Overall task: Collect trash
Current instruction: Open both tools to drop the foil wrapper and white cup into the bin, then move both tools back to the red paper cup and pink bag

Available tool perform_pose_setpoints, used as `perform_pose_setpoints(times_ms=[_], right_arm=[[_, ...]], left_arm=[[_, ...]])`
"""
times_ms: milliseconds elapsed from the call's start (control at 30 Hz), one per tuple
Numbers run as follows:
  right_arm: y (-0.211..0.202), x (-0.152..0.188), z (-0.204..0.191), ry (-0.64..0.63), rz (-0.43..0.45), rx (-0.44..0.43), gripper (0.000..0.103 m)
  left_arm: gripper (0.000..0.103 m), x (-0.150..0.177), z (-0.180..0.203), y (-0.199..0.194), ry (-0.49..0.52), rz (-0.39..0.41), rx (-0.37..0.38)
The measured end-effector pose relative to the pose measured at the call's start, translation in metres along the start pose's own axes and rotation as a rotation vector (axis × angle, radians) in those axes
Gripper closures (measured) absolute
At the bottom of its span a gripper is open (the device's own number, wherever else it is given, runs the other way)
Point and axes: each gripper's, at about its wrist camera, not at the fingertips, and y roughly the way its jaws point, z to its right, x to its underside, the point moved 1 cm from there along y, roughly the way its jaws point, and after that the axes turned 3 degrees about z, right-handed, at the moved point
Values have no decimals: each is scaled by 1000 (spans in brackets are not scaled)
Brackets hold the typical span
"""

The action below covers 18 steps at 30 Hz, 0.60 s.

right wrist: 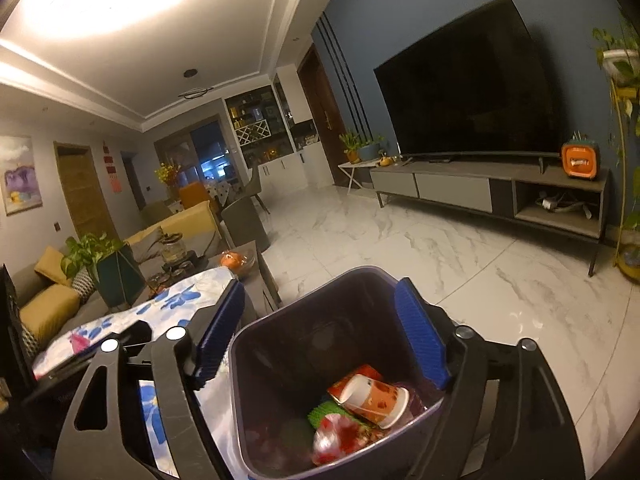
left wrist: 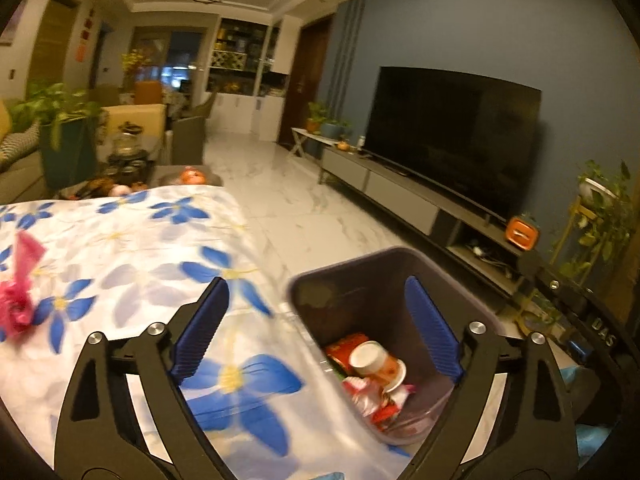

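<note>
Trash already in bin (right wrist: 340,360): paper cup (right wrist: 376,400), wrappers (right wrist: 336,436) at bottom. Bin on floor at desk (left wrist: 120,248) edge. Pink scrap (left wrist: 18,300) lay on desk cloth at 9 o'clock of left gripper (left wrist: 316,328), well apart. Both jaws spread, empty; right gripper (right wrist: 320,340) hung over bin mouth. Likely next: left swings toward 9 o'clock, lowers jaws astride scrap, pinches bunched middle, avoids snagging cloth, lifts clear before carrying to bin.
</note>
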Motion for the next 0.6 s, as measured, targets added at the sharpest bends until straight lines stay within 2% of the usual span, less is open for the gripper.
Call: perform_pose_setpoints(times_ms=[167, 333, 600], right_arm=[[-17, 8, -17, -56, 10, -4, 17], [-30, 14, -32, -64, 14, -28, 17], [-41, 26, -70, -70, 0, -115, 17]], left_arm=[[9, 7, -15, -28, 8, 31, -78], [8, 15, -42, -65, -18, 65, -166], [8, 30, -104, -132, -78, 133, -382]])
